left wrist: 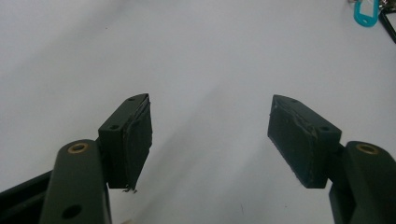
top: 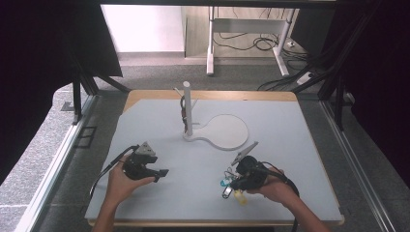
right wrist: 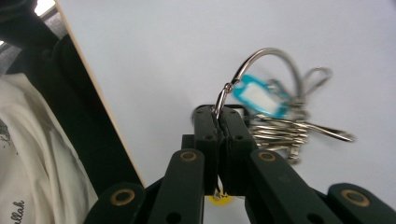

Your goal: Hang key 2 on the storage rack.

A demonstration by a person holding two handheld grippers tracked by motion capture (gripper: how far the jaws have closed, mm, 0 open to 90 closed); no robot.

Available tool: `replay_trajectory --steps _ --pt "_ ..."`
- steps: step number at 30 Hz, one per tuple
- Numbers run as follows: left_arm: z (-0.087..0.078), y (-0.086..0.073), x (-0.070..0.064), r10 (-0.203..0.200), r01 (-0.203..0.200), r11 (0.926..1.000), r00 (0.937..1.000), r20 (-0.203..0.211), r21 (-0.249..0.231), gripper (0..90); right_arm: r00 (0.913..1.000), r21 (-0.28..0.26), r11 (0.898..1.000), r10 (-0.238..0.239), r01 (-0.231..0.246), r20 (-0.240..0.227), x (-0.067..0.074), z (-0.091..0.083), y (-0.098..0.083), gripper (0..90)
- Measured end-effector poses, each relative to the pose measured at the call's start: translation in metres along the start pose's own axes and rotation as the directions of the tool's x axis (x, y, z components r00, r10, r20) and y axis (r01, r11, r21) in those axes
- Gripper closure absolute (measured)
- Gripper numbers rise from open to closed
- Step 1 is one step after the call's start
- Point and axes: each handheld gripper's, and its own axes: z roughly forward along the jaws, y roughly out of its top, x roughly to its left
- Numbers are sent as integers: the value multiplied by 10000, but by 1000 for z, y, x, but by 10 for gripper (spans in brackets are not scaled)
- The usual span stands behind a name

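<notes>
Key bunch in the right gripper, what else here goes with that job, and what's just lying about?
Part of the job:
- key bunch, its big ring pinched in the jaws of the right gripper
- white peg stand on its round base, a likely place to hang it

Lying about:
- left gripper, jaws open with nothing between them
- desk legs and cables on the floor beyond the table

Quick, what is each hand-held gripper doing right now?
Left hand-held gripper: open, holding nothing.
Right hand-held gripper: shut on the key ring.
</notes>
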Motion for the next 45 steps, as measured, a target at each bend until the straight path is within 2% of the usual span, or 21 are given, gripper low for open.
replay_trajectory --steps 5,8,17,26,45 --pt "1 0 0 -11 11 10000 10000 13 -4 310 9999 -41 9999 99 -99 -17 -9 -15 11 876" --pt "0 0 1 4 -4 10000 10000 18 -2 310 9999 155 9998 152 -152 -33 -17 -27 22 878" --pt "-1 0 1 65 -65 10000 10000 -2 1 310 9985 499 9974 524 -516 -153 -34 -42 38 878" --pt "-1 0 2 55 -55 10000 10000 -20 6 310 9971 459 9961 760 -759 -4 -44 -51 42 879" --pt "-1 -1 1 45 -45 10000 10000 -16 -89 312 9957 105 9958 908 -911 202 -55 -75 55 878"
